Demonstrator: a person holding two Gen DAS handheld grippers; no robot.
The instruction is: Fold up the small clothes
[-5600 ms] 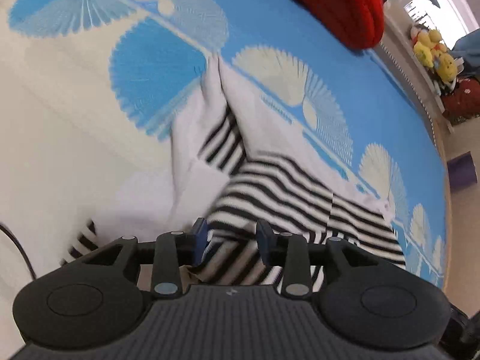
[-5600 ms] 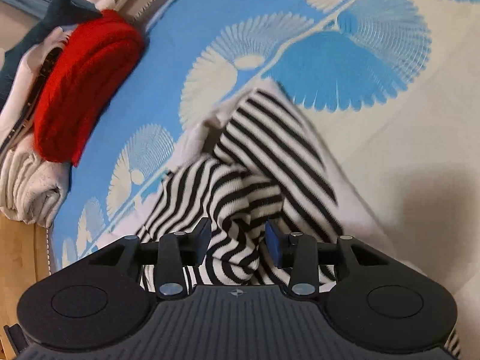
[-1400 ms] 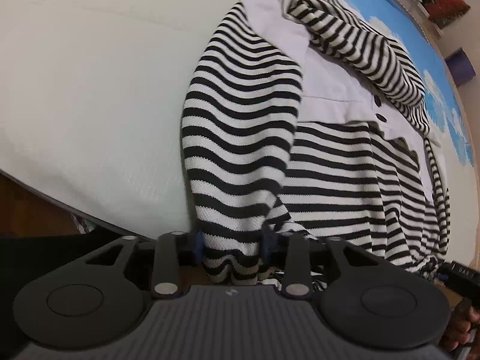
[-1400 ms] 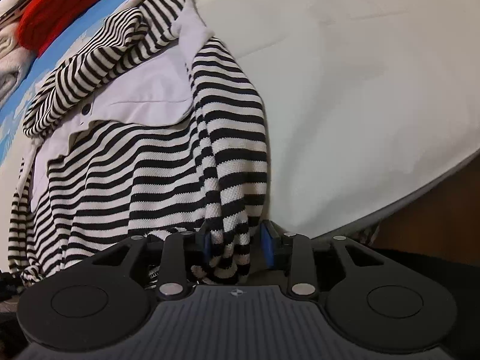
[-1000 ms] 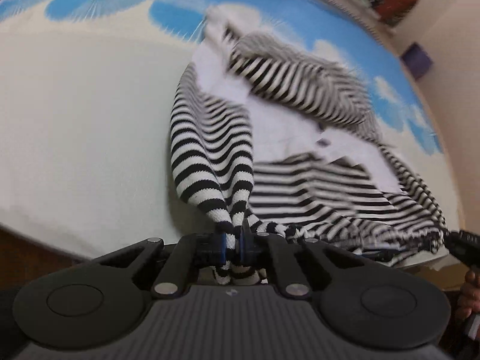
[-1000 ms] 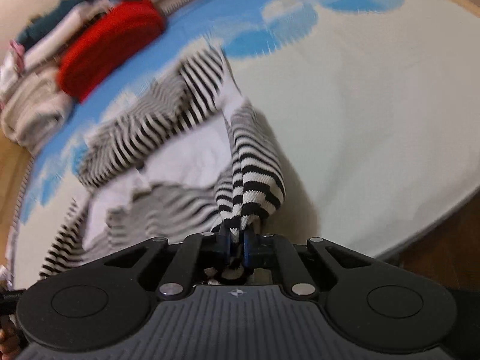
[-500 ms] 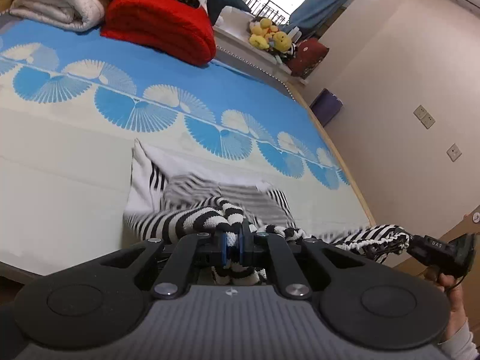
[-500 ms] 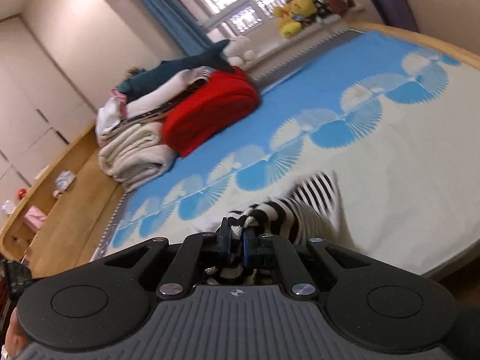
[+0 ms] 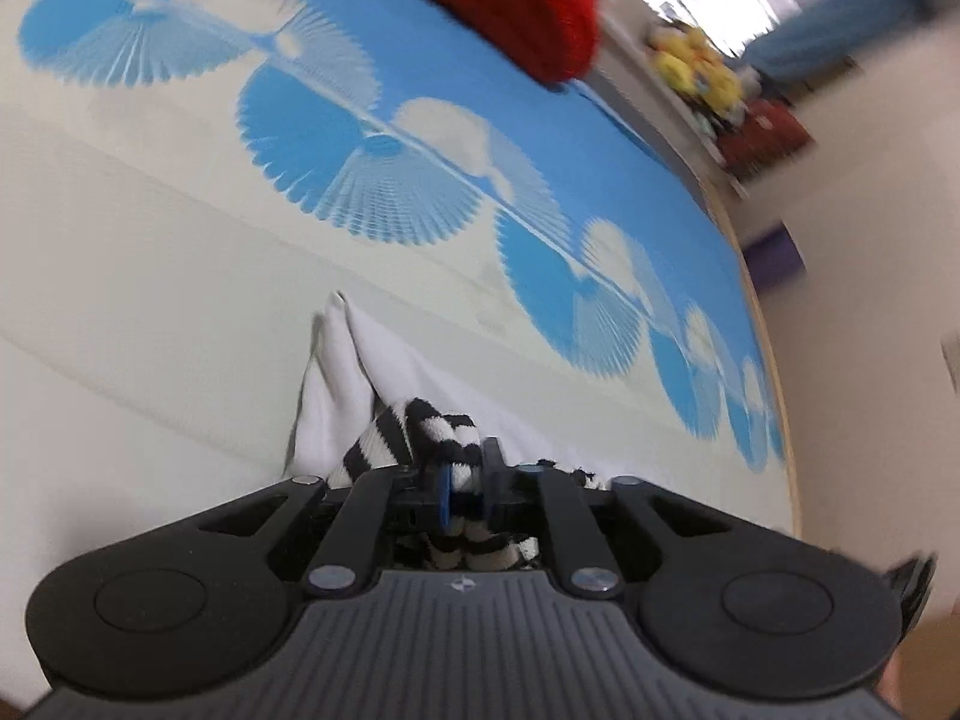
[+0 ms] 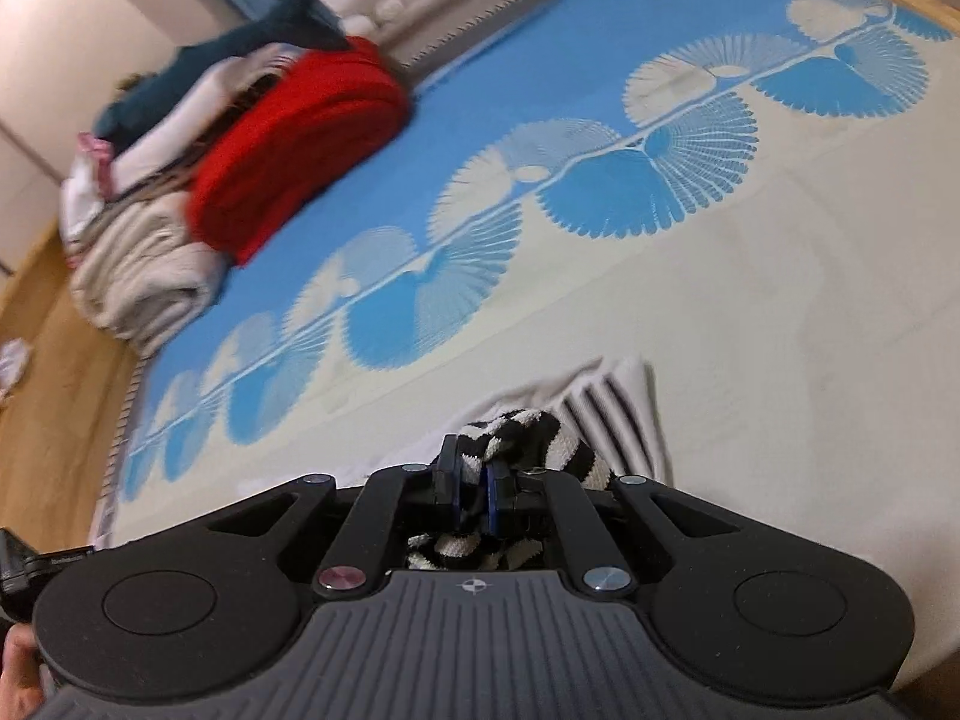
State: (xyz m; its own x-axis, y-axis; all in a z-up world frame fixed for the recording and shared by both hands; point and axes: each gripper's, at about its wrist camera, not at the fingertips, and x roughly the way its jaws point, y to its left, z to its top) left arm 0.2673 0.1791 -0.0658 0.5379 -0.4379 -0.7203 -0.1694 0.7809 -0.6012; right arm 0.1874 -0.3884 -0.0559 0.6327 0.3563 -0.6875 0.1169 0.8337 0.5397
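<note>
Striped top (image 9: 420,429) is pinched in both the left gripper (image 9: 463,483) and right gripper (image 10: 472,483), jaws nearly closed on bunched knit at lower centre, white cloth trailing onto the bedspread (image 10: 750,312), broad and bare toward the red blanket (image 10: 300,144) at upper left.

My left gripper (image 9: 465,486) and right gripper (image 10: 472,489), wide open over the striped top (image 9: 420,429) seconds ago, are now clamped on its bunched knit. The garment, earlier spread flat and filling both views, has shrunk to a small heap at lower centre of each frame. The red blanket (image 10: 294,150), lost from view a moment back, fills the upper left of my right view again, blurred.
</note>
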